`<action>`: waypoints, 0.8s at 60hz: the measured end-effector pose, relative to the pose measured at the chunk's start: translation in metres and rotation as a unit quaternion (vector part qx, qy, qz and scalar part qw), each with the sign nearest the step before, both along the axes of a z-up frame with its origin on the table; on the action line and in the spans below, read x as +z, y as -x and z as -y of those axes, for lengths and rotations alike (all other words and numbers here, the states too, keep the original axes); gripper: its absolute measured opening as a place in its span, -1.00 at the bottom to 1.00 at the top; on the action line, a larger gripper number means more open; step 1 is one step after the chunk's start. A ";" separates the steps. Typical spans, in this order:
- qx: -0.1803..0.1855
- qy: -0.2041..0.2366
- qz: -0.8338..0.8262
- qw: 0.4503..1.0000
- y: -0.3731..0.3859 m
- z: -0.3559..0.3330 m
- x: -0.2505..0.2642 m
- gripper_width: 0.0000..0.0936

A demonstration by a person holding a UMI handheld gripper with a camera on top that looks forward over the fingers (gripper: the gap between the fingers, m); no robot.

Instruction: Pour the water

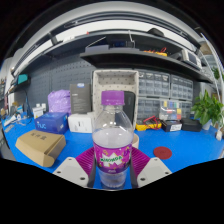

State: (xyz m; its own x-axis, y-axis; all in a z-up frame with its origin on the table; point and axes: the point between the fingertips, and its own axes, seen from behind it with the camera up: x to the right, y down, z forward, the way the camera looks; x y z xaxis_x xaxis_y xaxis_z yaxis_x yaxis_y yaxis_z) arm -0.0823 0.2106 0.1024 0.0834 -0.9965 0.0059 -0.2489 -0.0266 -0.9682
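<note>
Gripper view from my end: I've got a clear plastic water bottle (pixel 113 140) sitting right between the fingers (pixel 113 168), and both magenta pads (pixel 88 160) look pressed against its sides, so I'd call the fingers clamped on it. The bottle stands upright, long axis vertical, purple cap (pixel 113 98) pointing straight up, with a purple-and-green label (pixel 113 156) wrapped around the lower body. It fills the middle of my view, so it blocks whatever is directly behind it on the blue desk (pixel 185 146). Off to the left of the bottle there's a cardboard box (pixel 40 147) lying at an angle, and beyond that a blue box (pixel 51 122) with a purple container (pixel 60 101) behind it. A white box (pixel 81 122) sits just left of the bottle, farther back. Straight behind the bottle I see a pale crate-like bin (pixel 114 86) rising over the cap. To the right, a red round thing (pixel 162 152) lies flat on the desk, some orange and yellow bits (pixel 150 124) are farther back, and a green plant (pixel 209 108) stands at the far right. Shelving (pixel 150 60) runs across the back wall.
</note>
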 end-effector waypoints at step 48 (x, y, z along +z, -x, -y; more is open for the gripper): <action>-0.056 -0.475 -0.051 0.877 -0.082 -0.069 0.056 -0.17</action>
State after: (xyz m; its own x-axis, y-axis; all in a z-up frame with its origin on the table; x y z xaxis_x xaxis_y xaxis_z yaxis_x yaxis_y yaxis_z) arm -0.0005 0.2795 0.1581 -0.0626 -0.5501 -0.8328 -0.2852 0.8094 -0.5133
